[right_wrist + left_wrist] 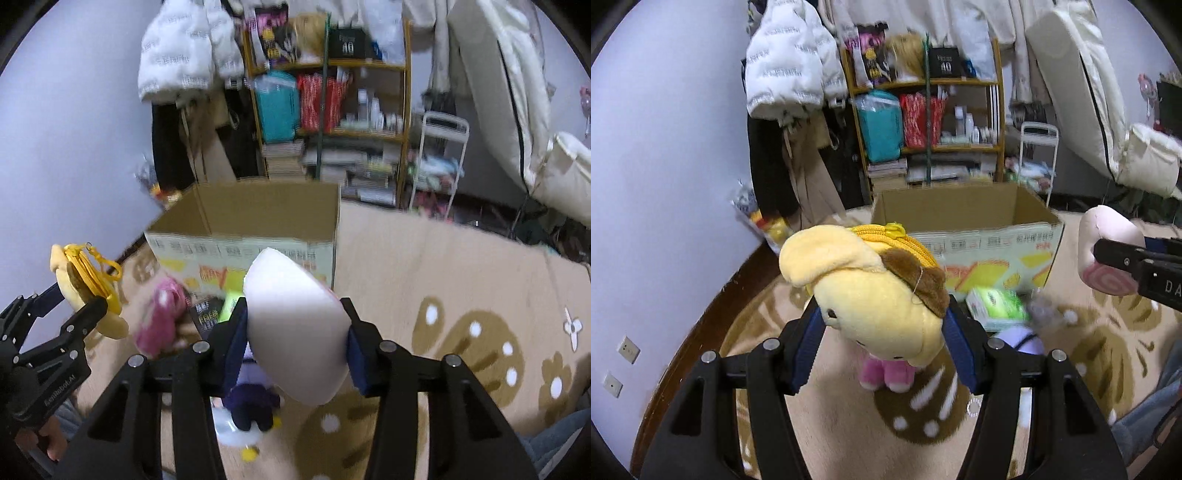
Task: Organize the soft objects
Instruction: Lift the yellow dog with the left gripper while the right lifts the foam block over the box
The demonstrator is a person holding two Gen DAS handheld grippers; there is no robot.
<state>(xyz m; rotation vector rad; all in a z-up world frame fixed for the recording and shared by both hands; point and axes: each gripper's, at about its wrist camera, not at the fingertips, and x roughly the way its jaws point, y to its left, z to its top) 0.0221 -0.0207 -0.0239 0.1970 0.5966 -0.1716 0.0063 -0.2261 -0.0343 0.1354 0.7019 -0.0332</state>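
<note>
My left gripper (882,328) is shut on a yellow dog plush (871,291) with brown ears and a zipper, held above the rug; it also shows in the right wrist view (88,291). My right gripper (295,332) is shut on a white and pink soft toy (295,328), which shows with a pink swirl in the left wrist view (1108,251). An open cardboard box (964,214) stands ahead on the rug, also seen in the right wrist view (255,218). A pink plush (159,317) and a purple and white plush (251,402) lie on the rug below.
A green and white packet (997,306) lies before the box. A beige patterned rug (443,295) covers the floor. A wooden shelf (923,103) with clutter, hanging coats (790,74) and a white cart (1038,155) stand behind the box. The wall (665,147) is at the left.
</note>
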